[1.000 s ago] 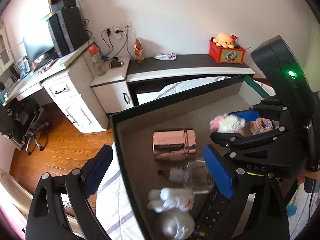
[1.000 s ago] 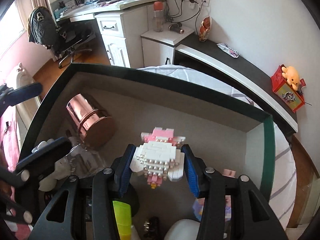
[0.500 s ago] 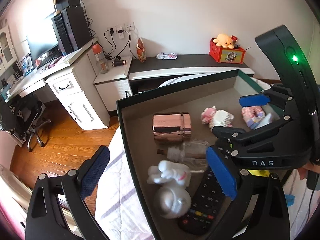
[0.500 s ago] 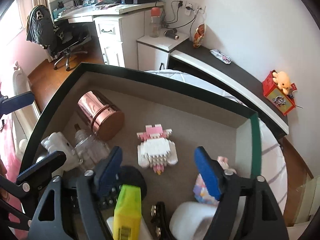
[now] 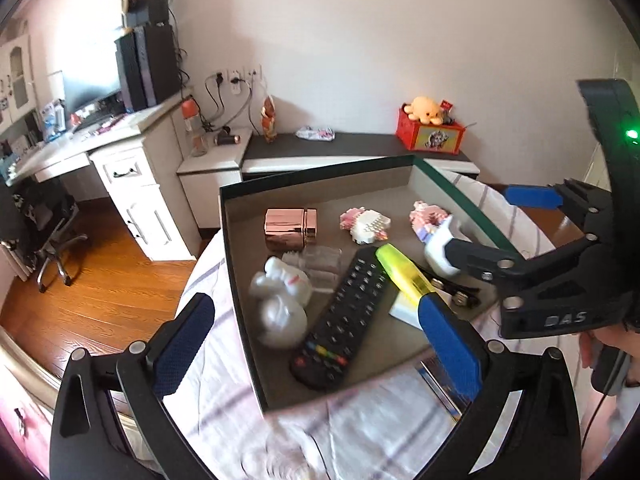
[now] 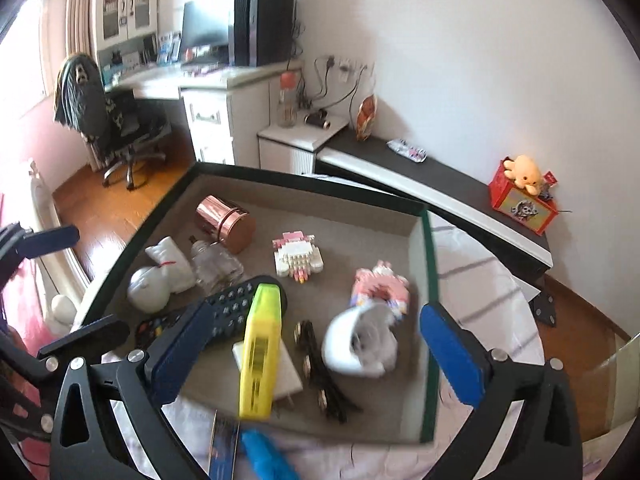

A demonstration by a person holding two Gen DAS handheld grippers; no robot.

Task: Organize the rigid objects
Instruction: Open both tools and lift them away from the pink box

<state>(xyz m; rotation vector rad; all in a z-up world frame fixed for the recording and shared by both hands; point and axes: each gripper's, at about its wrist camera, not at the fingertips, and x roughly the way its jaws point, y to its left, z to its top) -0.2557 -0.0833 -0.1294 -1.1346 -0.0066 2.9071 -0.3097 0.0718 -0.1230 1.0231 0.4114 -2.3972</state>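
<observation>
In the left wrist view, the left gripper is opening wide, gripping nothing, above the dark-rimmed tray on the bed. In the right wrist view, the right gripper is spreading, empty; the pink-and-white brick figure is lying flat mid-tray.

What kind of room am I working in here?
Most likely a bedroom that doubles as a study: the tray sits on a striped bedsheet, with a white computer desk, an office chair and a plush toy nearby.
</observation>
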